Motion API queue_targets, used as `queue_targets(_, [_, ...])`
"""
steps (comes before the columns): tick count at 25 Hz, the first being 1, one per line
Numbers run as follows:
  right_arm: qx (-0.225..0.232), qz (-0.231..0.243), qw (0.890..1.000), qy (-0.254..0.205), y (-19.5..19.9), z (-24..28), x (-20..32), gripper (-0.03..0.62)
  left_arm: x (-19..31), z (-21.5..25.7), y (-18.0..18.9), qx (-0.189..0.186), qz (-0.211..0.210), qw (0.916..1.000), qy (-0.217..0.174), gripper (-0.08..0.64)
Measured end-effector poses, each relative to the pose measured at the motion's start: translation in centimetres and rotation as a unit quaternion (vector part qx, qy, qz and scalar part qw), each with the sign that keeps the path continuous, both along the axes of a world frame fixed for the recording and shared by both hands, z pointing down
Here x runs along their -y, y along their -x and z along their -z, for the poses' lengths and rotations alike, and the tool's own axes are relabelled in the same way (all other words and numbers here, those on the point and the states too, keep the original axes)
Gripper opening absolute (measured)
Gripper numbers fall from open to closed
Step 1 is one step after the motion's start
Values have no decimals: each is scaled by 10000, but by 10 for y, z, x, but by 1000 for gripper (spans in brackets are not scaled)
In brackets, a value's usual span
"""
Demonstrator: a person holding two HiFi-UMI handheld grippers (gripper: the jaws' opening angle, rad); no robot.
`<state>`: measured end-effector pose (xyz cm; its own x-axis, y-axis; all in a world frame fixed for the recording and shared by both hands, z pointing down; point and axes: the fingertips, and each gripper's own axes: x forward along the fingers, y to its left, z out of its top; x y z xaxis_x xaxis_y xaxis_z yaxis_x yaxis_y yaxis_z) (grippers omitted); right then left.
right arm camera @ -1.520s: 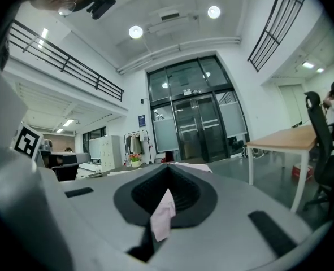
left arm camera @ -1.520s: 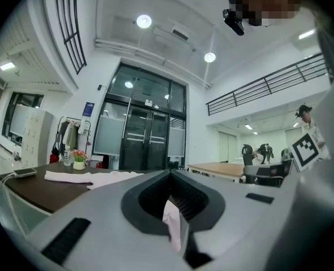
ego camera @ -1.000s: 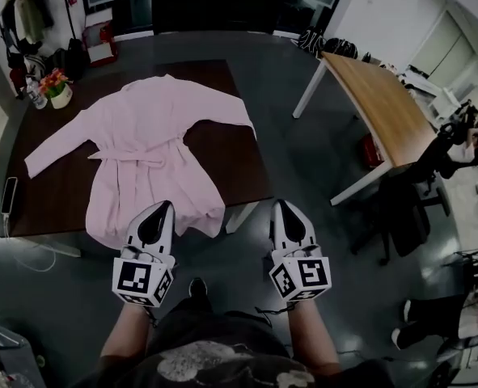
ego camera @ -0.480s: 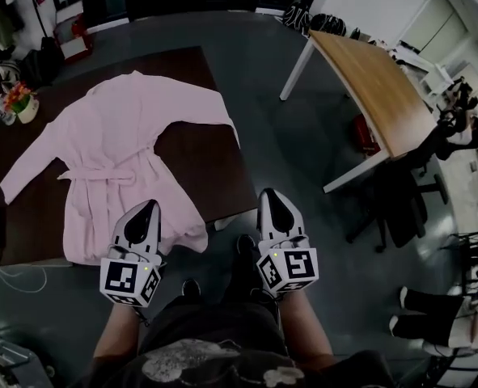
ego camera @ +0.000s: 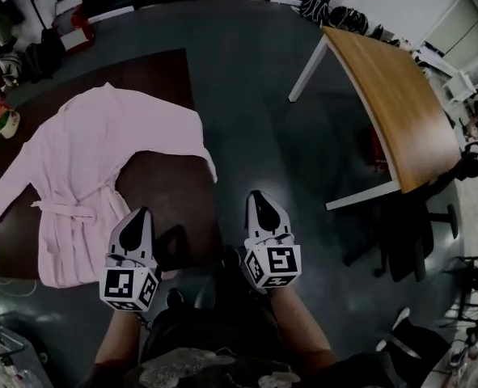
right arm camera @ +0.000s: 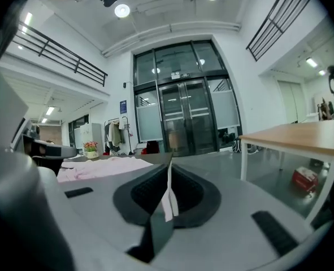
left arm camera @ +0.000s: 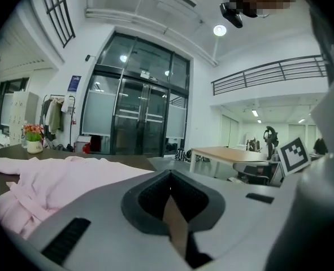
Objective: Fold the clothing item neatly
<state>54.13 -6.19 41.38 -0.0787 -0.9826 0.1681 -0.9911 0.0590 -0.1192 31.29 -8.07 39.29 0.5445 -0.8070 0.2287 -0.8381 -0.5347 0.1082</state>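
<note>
- The pink robe lies spread out flat on the dark table, on the left, with its sleeves out to the sides.
- The left gripper is over the near edge of that table, just right of the robe's bottom. Its jaws are squeezed together with nothing in them.
- The right gripper is over the floor, right of the dark table. Its jaws are closed and empty too.
- A flower pot sits at the far left.
- A wooden table stands well apart on the right.
</note>
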Motion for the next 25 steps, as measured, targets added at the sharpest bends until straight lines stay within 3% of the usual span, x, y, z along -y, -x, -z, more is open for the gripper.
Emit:
queue_targets(6, [63,579,9966,583,-33,-78,49,-1,38,-48,-52,489,475,9968,424,9])
queue_targets(13, [150,1358,9853,1024,2,-161,84,72,76,-102,-68,709,533,9927,821,9])
queue_targets(20, [193,1714,9747,1418,30,-232,92,100,88,-115,-68,532,558,9932,876,9])
queue_targets(25, [182,1820,9740,1340,50,-257,104,101,89,-125,-61,634,615,9916,944,9])
